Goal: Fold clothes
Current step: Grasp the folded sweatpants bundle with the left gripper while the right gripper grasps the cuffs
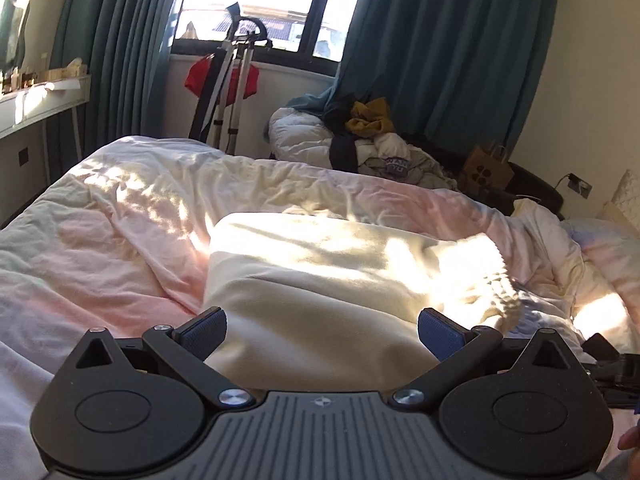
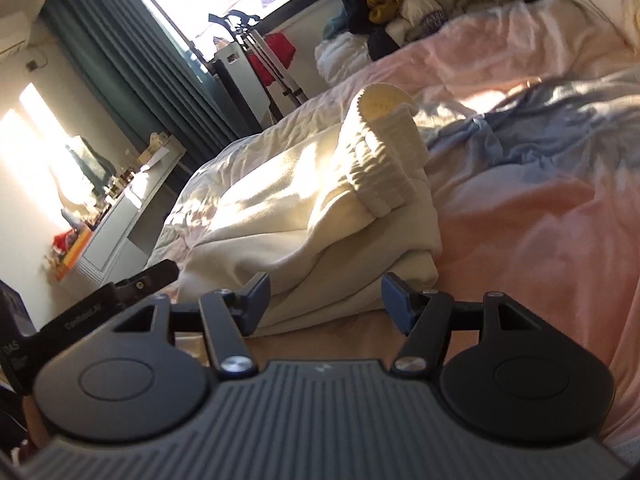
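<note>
A cream garment (image 1: 320, 280) lies folded in layers on the pink duvet (image 1: 100, 248), its ribbed cuff (image 1: 492, 276) at the right end. In the right wrist view the same garment (image 2: 304, 240) shows with its ribbed cuff (image 2: 384, 168) raised at the far end. My left gripper (image 1: 322, 334) is open, its blue pads either side of the garment's near edge. My right gripper (image 2: 326, 300) is open, just in front of the garment's folded near corner. Neither holds anything.
A heap of clothes (image 1: 372, 140) lies on a white quilt beyond the bed. A light blue cloth (image 2: 540, 132) lies on the duvet (image 2: 540, 240) to the right. A stand with a red cloth (image 1: 224, 80) is by the window. A white desk (image 2: 120, 220) stands left.
</note>
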A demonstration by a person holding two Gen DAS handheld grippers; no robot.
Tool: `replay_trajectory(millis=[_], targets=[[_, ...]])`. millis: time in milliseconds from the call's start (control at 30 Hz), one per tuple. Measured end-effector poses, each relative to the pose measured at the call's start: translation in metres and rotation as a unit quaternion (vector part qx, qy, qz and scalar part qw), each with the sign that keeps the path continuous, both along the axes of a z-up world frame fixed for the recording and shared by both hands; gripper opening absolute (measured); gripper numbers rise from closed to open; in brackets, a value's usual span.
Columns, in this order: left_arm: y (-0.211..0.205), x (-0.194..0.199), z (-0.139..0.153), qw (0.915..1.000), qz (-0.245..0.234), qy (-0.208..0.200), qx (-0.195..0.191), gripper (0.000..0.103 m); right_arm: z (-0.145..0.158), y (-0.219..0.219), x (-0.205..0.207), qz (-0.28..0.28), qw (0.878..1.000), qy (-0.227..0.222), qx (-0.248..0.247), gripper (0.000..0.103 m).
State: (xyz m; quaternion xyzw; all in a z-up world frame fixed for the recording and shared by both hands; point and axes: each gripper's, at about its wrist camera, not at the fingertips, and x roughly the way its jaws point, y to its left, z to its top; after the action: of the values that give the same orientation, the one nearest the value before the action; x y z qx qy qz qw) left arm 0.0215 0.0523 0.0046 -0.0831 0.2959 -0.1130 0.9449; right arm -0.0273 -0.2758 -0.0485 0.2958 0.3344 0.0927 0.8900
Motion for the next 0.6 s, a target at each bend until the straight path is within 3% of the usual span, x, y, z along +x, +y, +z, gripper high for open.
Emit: replay_trajectory(millis=[167,300,467,600], targets=[[0.039,0.052,-0.010,0.9969,0.007,0.059,-0.052,0.103,-0.014,-0.009,0.038,-0.015,0.998,0.062,0.020,0.065],[0.048,0.081,-0.036,0.9925,0.011,0.102,-0.067,0.103,-0.020,-0.014,0.067,-0.033,0.996,0.079,0.013,0.066],[0.053,0.103,-0.063,0.9853,0.004,0.138,-0.100,0.102,-0.038,-0.015,0.099,-0.030,0.995,0.096,-0.013,0.079],[0.059,0.114,-0.086,0.9746,-0.003,0.171,-0.145,0.101,-0.062,-0.025,0.107,-0.030,0.994,0.096,0.051,0.088]])
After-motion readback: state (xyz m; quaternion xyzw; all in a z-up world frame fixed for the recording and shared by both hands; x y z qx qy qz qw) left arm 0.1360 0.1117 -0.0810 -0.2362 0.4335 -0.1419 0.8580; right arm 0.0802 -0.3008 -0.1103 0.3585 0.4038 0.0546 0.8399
